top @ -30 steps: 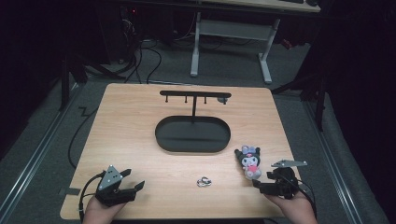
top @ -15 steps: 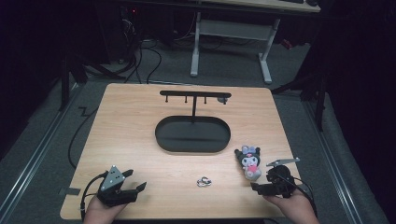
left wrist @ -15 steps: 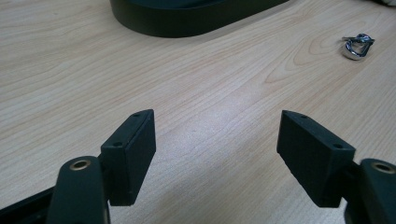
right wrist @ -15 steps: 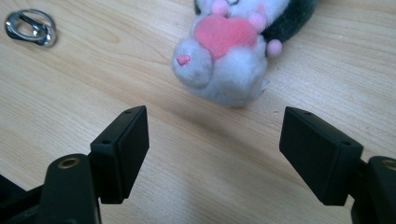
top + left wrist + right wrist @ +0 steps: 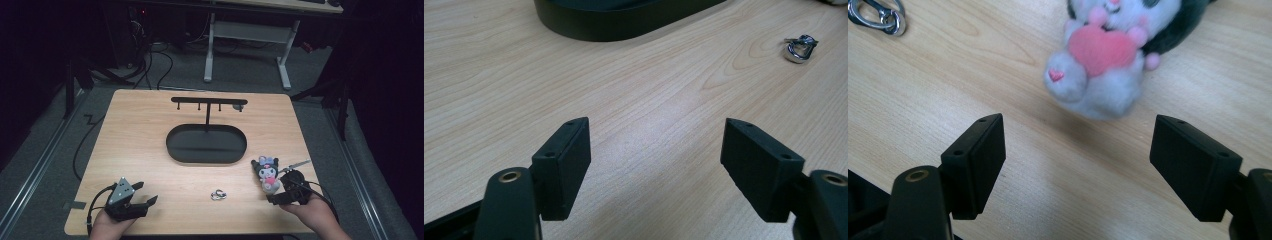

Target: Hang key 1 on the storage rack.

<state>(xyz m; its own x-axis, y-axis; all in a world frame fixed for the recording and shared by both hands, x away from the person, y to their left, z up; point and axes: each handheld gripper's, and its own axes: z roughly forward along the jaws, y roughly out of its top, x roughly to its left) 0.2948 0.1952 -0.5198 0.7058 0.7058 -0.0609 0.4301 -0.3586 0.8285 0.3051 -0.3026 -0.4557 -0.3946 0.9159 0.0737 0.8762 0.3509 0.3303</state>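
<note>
- The plush toy (image 5: 267, 172) lies on the wooden table (image 5: 150, 145) near its front right corner, a small grey and black figure holding a pink heart (image 5: 1103, 49) to its chest.
- In the right gripper view the plush toy (image 5: 1113, 55) lies just ahead of the right gripper (image 5: 1093, 160), a little right of the middle line between the jaws; its rounded lower end points toward the gap and touches neither jaw.
- The right gripper's jaws stand wide apart with only bare wood between them.
- In the high view the right gripper (image 5: 282, 192) sits just in front of the toy, held by the person's right hand (image 5: 312, 212) at the table's front edge.
- A small metal ring clasp (image 5: 218, 194) lies on the wood to the left of the toy, apart from it; the right gripper view catches it at the upper left corner (image 5: 878, 17).
- Behind these, a black oval tray (image 5: 206, 144) sits at mid-table, with a thin T-shaped black stand (image 5: 207, 102) rising from its far side.
- The left gripper (image 5: 137, 202) rests near the front left corner, well apart from the toy, held by the left hand (image 5: 107, 227).
- In the left gripper view the left gripper (image 5: 656, 155) has its jaws spread wide over bare wood, gripping nothing; the clasp (image 5: 800, 47) lies far ahead to the right and the tray's edge (image 5: 624, 22) crosses the top.
</note>
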